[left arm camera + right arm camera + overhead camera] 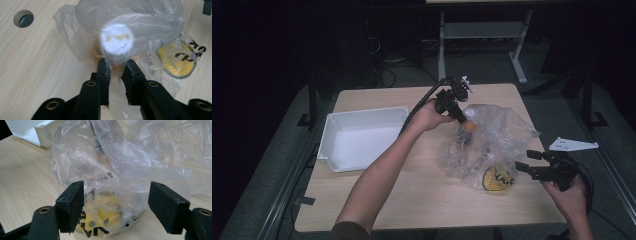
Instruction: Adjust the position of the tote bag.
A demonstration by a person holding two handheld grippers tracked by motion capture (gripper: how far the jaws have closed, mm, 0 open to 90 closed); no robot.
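Left gripper view: the left tongs (115,65) are seen pinched on the crumpled clear plastic bag (140,27), which lies on the pale wooden counter (37,62). The right tongs (116,205) are held wide open just before that bag, not touching it.

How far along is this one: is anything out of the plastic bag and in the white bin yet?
Nothing looks moved: the white bin looks empty. In hand: the left gripper pinches the plastic bag by a white-capped item. The right gripper is open near the yellow item. Emptying the bag remains.
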